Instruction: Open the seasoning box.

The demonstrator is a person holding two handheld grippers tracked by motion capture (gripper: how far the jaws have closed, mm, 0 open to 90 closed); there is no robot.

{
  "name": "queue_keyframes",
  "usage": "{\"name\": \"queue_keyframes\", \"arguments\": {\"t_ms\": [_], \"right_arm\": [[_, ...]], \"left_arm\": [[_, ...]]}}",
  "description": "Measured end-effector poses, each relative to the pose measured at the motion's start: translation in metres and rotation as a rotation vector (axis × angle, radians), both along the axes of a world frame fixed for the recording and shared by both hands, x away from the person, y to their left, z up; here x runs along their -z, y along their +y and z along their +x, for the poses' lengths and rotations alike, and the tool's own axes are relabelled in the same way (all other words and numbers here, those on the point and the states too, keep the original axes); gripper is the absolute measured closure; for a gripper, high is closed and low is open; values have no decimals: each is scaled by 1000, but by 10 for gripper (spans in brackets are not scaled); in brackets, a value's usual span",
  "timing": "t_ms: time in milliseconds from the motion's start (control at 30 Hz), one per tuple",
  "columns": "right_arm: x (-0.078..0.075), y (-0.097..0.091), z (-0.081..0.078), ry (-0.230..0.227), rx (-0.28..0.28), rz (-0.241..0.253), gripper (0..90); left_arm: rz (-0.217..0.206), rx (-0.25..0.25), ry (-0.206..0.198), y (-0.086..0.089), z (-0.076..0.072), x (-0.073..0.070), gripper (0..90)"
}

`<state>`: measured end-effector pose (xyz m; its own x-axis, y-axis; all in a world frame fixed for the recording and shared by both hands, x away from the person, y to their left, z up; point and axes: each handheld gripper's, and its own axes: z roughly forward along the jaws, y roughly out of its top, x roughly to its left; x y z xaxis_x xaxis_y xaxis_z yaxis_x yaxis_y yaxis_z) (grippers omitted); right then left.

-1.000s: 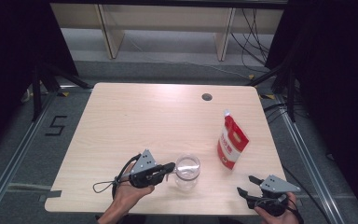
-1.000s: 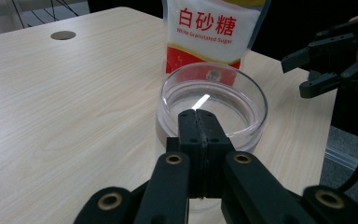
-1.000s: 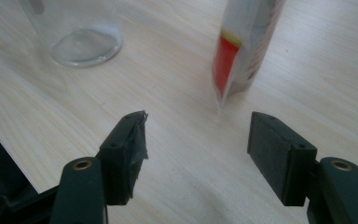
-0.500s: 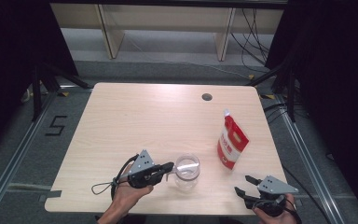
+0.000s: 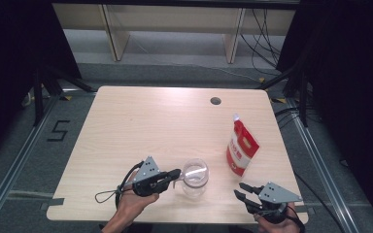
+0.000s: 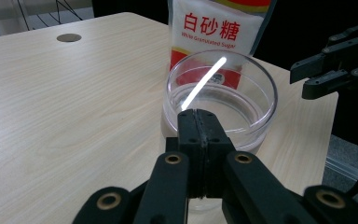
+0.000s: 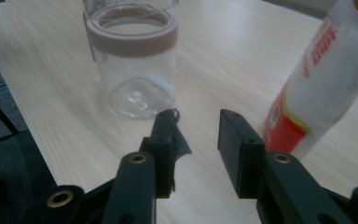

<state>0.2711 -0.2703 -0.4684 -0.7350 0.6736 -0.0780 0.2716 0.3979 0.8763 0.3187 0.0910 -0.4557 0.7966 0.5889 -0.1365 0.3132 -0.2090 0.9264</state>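
A clear jar (image 5: 194, 176) with a pale band under its rim (image 7: 135, 60) stands near the table's front edge. My left gripper (image 5: 176, 174) lies level just left of it, jaws shut, tips (image 6: 198, 115) right at the jar's near rim (image 6: 223, 88); whether they pinch anything thin is hidden. A red and white sugar pouch (image 5: 242, 148) stands upright to the jar's right (image 6: 214, 28) (image 7: 326, 84). My right gripper (image 5: 238, 190) (image 7: 198, 121) is at the front right, pointing at the gap between jar and pouch. Its jaws have just been closing, stand apart, and hold nothing.
The light wooden table (image 5: 165, 121) has a cable hole (image 5: 215, 101) at the back right. Hands hold both grippers at the front edge. My right gripper (image 6: 303, 79) appears past the jar in the left gripper view. Shelving stands behind the table.
My right gripper has shifted a little to the left, toward the jar, and its jaws have narrowed. The left gripper, jar and pouch have stayed put.
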Motion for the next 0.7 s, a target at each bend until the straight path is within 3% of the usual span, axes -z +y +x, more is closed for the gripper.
{"name": "queue_keyframes", "arguments": {"t_ms": [100, 167, 233, 433, 600, 700], "right_arm": [[-1, 6, 0, 15, -6, 27, 731], [-2, 9, 2, -15, -19, 31, 771], [-2, 13, 4, -6, -37, 60, 791], [-5, 30, 15, -44, -77, 56, 836], [-7, 43, 21, -34, -91, 55, 852], [-5, 47, 25, -36, -111, 47, 852]], "left_arm": [[3, 2, -7, 1, -1, 0, 887], [-6, 4, -10, 0, -1, 1, 887], [-2, 1, -6, 1, -2, 1, 887], [-2, 4, -8, 1, -2, 1, 887], [-4, 9, -11, 2, -2, 2, 887], [-28, 4, 1, 2, -3, 3, 887]]}}
